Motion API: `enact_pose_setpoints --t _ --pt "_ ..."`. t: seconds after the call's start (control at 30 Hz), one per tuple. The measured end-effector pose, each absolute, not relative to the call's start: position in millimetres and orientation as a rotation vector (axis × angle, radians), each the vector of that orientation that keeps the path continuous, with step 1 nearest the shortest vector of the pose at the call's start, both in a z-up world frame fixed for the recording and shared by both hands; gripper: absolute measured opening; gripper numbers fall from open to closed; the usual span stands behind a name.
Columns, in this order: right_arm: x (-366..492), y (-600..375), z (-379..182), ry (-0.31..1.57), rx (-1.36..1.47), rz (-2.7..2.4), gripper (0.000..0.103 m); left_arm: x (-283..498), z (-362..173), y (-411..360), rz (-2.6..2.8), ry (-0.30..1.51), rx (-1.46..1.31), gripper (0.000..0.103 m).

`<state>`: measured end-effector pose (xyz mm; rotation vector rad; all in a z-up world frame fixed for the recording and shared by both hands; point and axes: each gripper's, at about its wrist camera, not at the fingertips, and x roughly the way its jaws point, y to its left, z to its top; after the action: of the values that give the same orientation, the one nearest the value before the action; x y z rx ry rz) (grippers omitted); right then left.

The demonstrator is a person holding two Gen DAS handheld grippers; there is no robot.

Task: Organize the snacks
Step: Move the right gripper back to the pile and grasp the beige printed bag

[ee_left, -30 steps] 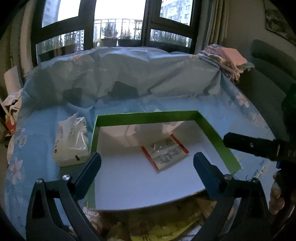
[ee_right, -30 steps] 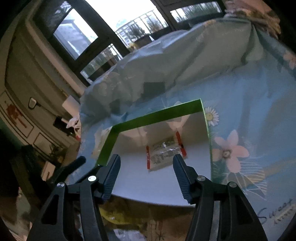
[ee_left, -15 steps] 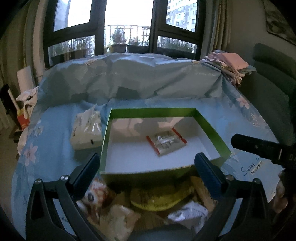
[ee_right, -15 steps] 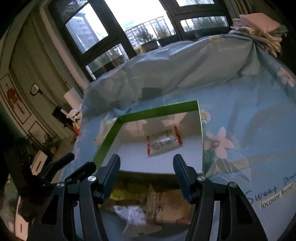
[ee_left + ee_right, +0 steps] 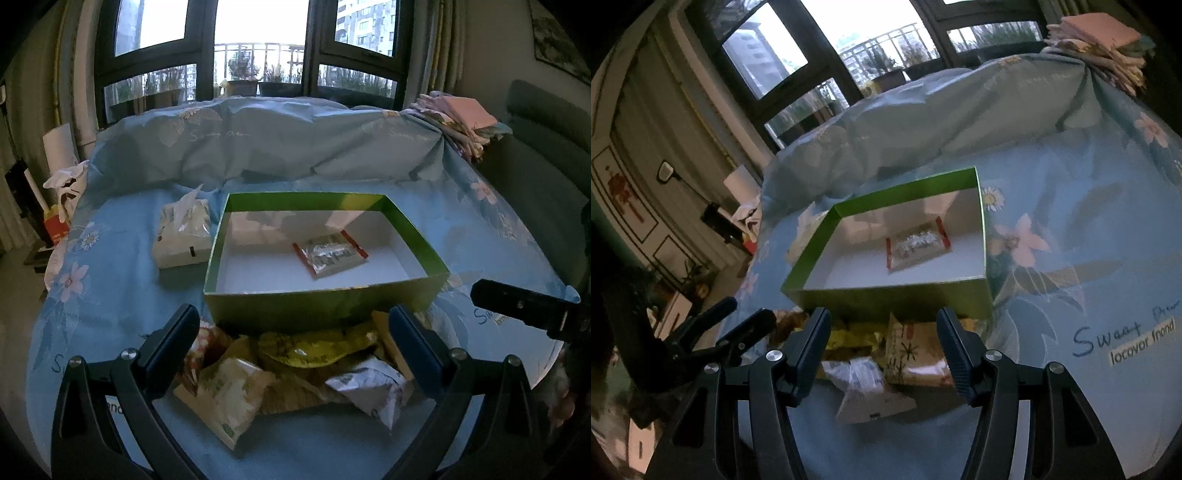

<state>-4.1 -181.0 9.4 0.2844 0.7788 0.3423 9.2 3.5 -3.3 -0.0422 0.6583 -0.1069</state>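
Left wrist view: The left gripper (image 5: 291,328) stands with its jaws wide apart and nothing between the pads. Compared with a second ago, the view has drawn back from the green box (image 5: 325,308): earlier the box floor filled the frame, and now the box's near wall and the snack pile (image 5: 295,365) in front of it are fully exposed. Judgement: the placement of one packet is finished, and the gripper is positioned over the pile to select the next item. The red-edged packet (image 5: 330,254) lies flat on the white box floor, right of centre. Its long axis runs diagonally, from near-left to far-right, with the red seams at the two short ends. A tissue pack (image 5: 183,236) sits just beside the box's left wall on the blue floral cloth (image 5: 110,280).

Right wrist view: The right gripper (image 5: 884,343) is also open and empty, and it too has retreated from the box to above the pile. A tan packet (image 5: 916,347) and a white packet (image 5: 864,384) lie between and below its fingertips, untouched. The red-edged packet here appears with its long axis roughly parallel to the box's near wall.
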Motion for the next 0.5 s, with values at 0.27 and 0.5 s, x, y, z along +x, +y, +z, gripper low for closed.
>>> enact_pose_setpoints --t 0.27,0.5 --pt "-18 -189 -9 0.818 0.313 0.361 0.060 1 -23 7 -0.198 0.742 -0.136 0.103" --pt "-17 -207 -30 0.863 0.363 0.359 0.060 -15 -47 2 -0.298 0.769 -0.115 0.103"
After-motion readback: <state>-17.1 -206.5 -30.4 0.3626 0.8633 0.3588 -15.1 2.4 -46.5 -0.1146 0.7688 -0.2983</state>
